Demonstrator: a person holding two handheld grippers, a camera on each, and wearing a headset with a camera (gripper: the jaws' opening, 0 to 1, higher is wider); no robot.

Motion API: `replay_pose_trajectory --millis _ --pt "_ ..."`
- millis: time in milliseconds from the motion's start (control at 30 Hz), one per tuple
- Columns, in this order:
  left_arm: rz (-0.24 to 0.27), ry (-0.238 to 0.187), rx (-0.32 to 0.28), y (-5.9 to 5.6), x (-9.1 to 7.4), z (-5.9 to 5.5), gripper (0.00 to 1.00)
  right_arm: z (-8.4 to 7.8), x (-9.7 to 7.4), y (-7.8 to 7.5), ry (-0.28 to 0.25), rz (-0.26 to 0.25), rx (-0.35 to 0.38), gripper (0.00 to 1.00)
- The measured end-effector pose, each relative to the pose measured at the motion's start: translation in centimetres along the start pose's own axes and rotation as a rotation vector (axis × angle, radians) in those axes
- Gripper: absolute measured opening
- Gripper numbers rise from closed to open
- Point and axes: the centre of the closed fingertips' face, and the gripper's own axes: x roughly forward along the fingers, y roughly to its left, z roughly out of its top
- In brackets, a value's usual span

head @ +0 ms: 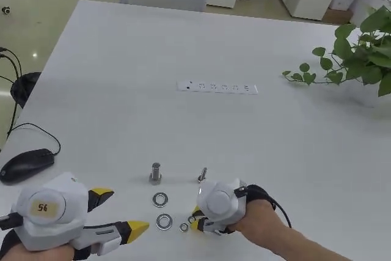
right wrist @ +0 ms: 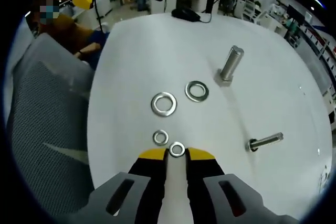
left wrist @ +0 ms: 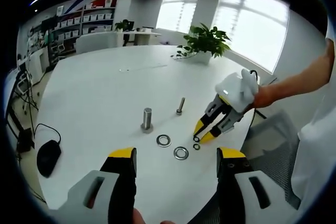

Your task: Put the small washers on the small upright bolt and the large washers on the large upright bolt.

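The white table [head: 256, 151] stands in a bright office, with a power strip [head: 217, 87] at its middle and a plant [head: 360, 53] off to the right. Near us the large bolt [head: 155, 173] and the small bolt [head: 202, 175] stand upright, and two large washers [head: 160, 199] lie in front of the large one. Our right claw [right wrist: 177, 155] is clenched almost shut on a small washer [right wrist: 177, 149] at its very tips, with the washer lying flat on the table. A second small washer [right wrist: 160, 137] lies just beside it. Our left claw [head: 120, 211] hangs released with its jaws wide, holding nothing, near the large washers.

The step in hand, as we judge it, is lifting this small washer and threading it onto the small bolt. The hold looks thin (only the rim seems caught), so we squeeze firmly, lift straight up and avoid nudging the neighbour. Over the small bolt we level the washer, centre its hole on the tip, lower until the shaft is through, and only then let go. A tilted washer could snag on the thread or topple the bolt.
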Motion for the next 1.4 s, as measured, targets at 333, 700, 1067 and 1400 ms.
replay_pose_trajectory --millis 333,700,1067,1400 --pt "0.001 -0.002 0.003 0.2 -0.2 0.2 0.61 -0.1 -0.1 0.1 -0.007 -0.032 0.106 0.15" --pt "0.02 -0.026 -0.019 1.2 -1.4 0.0 0.61 -0.3 -0.3 1.3 -0.014 0.046 -0.05 0.19" --pt "0.001 -0.028 0.0 1.0 -1.9 0.1 0.61 -0.4 -0.2 1.2 0.066 0.172 -0.311 0.18" --pt "-0.013 -0.025 0.013 0.8 -1.6 0.2 0.61 -0.2 -0.1 1.4 0.039 0.14 -0.252 0.14"
